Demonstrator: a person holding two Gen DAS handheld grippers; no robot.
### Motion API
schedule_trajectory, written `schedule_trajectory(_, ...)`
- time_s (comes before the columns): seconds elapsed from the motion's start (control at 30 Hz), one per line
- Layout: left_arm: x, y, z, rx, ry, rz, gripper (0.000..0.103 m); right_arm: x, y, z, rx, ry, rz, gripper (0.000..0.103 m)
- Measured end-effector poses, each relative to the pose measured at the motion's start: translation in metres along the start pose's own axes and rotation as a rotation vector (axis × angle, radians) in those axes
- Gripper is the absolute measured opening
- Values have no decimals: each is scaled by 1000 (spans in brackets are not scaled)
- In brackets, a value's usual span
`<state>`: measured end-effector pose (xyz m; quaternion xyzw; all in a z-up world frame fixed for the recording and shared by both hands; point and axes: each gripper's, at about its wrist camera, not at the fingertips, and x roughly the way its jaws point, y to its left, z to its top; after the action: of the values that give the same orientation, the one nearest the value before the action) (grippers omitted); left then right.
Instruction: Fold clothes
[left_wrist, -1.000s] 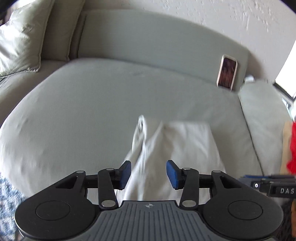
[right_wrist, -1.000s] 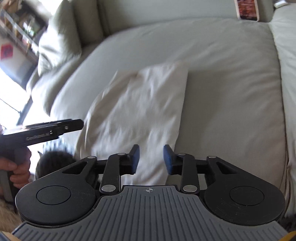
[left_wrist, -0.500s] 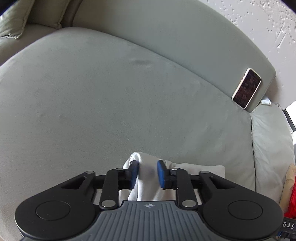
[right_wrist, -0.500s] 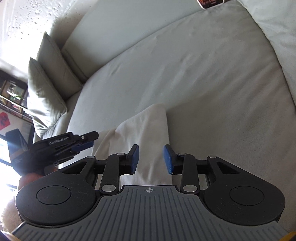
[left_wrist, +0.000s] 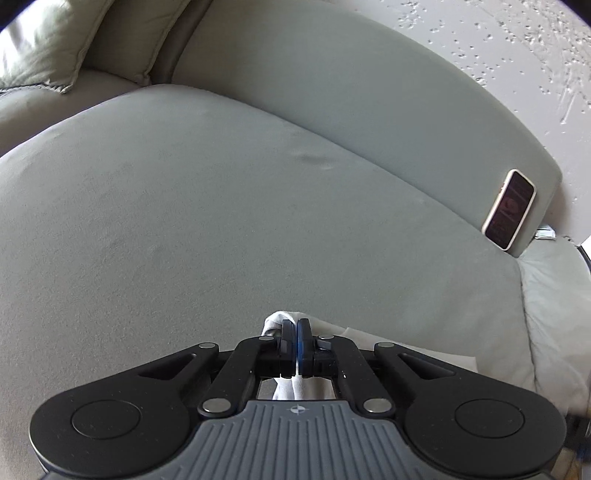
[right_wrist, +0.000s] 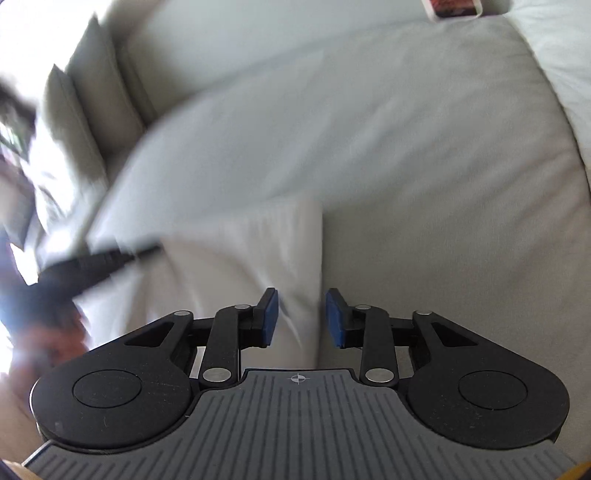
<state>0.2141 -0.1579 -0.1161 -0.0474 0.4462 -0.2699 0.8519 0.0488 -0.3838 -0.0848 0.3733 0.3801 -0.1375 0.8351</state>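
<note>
A wide grey-green sofa (left_wrist: 221, 221) fills both views, and on its seat lies the white garment (right_wrist: 258, 251), folded into a long strip near the front edge. The left gripper (left_wrist: 296, 347) is pinched tight on a bunched corner of that cloth. The right gripper (right_wrist: 301, 317) has its 2 blue pads parted above the strip's right edge, gripping nothing; a phone (left_wrist: 509, 208) leans on the backrest.

No text, label, brand or number can be read. The phone (left_wrist: 509, 209) leaning on the sofa's backrest (left_wrist: 369, 99) shows a dark screen with reddish marks too blurred to make out; at its top edge the right wrist view cuts it off.
</note>
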Motion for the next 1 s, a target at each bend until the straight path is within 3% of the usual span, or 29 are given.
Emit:
schedule_trajectory(0.07,-2,-1,1,7,-2,-5,0,5,-7,10,64,-47,15,58)
schedule_trajectory(0.17,-2,-2,2,12,-2,-6,0,31,-12,26,135,-15,41,54)
schedule_trajectory(0.23,-1,-1,1,8,-3,0,0,50,-12,29,155,11,52,43)
schedule_trajectory(0.27,0,0,1,5,-6,14,0,52,-12,29,157,2,51,17)
schedule_trajectory(0.3,2,0,1,2,-3,31,0,53,-12,28,157,-13,47,3)
schedule_trajectory(0.4,14,1,-2,8,39,73,1,51,-9,24,124,-63,-20,2)
schedule_trajectory(0.53,13,-4,4,31,58,114,10,54,-2,24,68,-58,-96,3)
schedule_trajectory(0.57,4,-3,7,21,53,115,10,52,1,26,62,-38,-99,6)
schedule_trajectory(0.67,-35,4,6,36,23,84,17,31,2,22,63,7,-65,33)
schedule_trajectory(0.73,-58,10,-3,35,33,45,17,12,0,13,65,27,-28,40)
schedule_trajectory(0.83,-71,14,-23,6,70,-34,17,-18,-2,0,68,57,29,41)
schedule_trajectory(0.93,-73,2,-38,51,12,-53,15,-36,1,-32,17,51,84,40)
schedule_trajectory(1.0,-68,-12,-46,153,-32,-22,15,-41,16,-54,-95,22,107,28)
